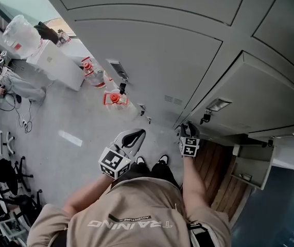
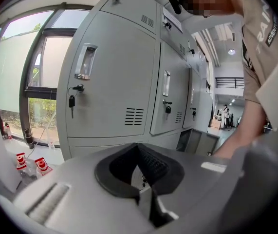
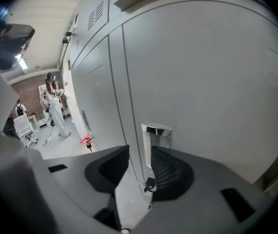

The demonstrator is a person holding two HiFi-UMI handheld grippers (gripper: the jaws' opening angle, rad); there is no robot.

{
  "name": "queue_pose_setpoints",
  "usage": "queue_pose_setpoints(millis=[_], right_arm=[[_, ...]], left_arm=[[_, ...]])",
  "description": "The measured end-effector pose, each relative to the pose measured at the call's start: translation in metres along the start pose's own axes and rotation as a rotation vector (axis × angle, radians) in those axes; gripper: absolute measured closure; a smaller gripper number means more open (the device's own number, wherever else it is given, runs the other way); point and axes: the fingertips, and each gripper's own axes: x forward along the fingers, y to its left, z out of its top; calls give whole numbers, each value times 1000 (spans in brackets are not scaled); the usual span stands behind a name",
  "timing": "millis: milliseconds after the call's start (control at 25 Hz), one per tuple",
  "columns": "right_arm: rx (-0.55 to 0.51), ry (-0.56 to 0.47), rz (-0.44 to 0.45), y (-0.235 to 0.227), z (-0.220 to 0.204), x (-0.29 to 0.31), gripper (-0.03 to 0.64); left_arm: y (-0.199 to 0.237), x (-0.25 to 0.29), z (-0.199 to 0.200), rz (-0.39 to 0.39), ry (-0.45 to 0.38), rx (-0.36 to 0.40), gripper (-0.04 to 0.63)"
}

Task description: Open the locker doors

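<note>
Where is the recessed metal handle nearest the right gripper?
Right gripper view, centre: the recessed metal handle sits in the grey locker door, just beyond the gap of the open right gripper, with a lock below it.

Locker doors (image 1: 152, 55): plain light grey. Left gripper (image 1: 132, 137), right gripper (image 1: 189, 130): grey bodies, black ribbed pads (image 3: 170, 172), black-and-white square markers. Floor (image 1: 69, 153): grey, speckled. Bottles (image 1: 115, 98): clear, red caps. Shirt (image 1: 136, 205): tan, white lettering.

Workplace locker room — grey metal lockers (image 1: 152, 60), water bottles (image 1: 115, 99), window (image 2: 46, 72)
</note>
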Motion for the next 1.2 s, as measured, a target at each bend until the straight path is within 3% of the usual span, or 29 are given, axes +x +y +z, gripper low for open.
queue_pose_setpoints(millis=[280,480,1000,1200], right_arm=[[-64,14,-64,-2,-4,7,506],[-19,-3,-94,-5,0,5,506],[-7,2,-29,9,-7,-5,506],[17,-6,-57,19,-36,-46,506]], left_arm=[[11,-14,-12,33,30,-15,588],[11,-16,-13,37,26,-25,588],[9,-18,-20,42,28,-34,588],[-4,-15,-25,-21,21,-26,589]])
